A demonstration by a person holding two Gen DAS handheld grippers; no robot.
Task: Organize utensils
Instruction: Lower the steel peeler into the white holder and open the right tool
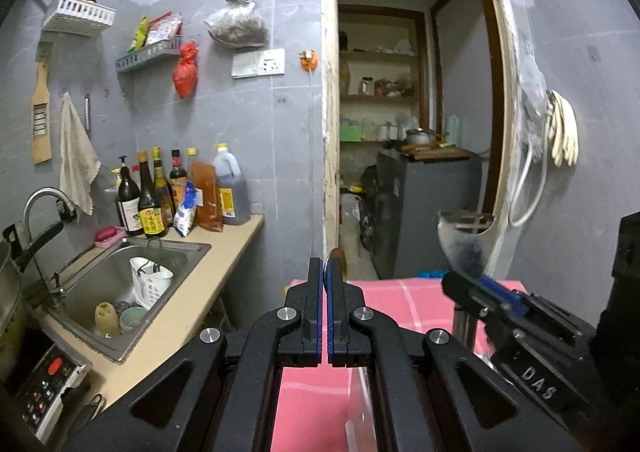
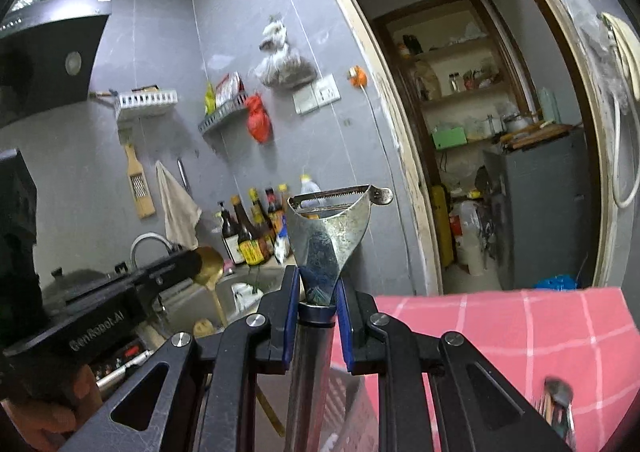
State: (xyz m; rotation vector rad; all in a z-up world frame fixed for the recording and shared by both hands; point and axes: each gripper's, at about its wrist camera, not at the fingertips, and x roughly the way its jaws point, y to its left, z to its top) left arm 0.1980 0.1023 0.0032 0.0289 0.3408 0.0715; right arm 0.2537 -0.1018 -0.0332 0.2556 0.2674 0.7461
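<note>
Gripping a steel peeler [image 2: 326, 230] by its round handle, right gripper [image 2: 318, 292] jaws clamped, blade upward over the pink-clothed surface [image 2: 520, 328]; left gripper [image 1: 325, 276] jaws closed on a brass spoon [image 2: 208, 264]; both rigid, light, slippery; hold mid-handle.

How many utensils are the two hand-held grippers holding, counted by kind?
Spoons: 1, the gold-coloured metal spoon in the left hand-held gripper.
Peelers: 1, the silver metal Y-shaped peeler in the right hand-held gripper.
Total: 2.
</note>
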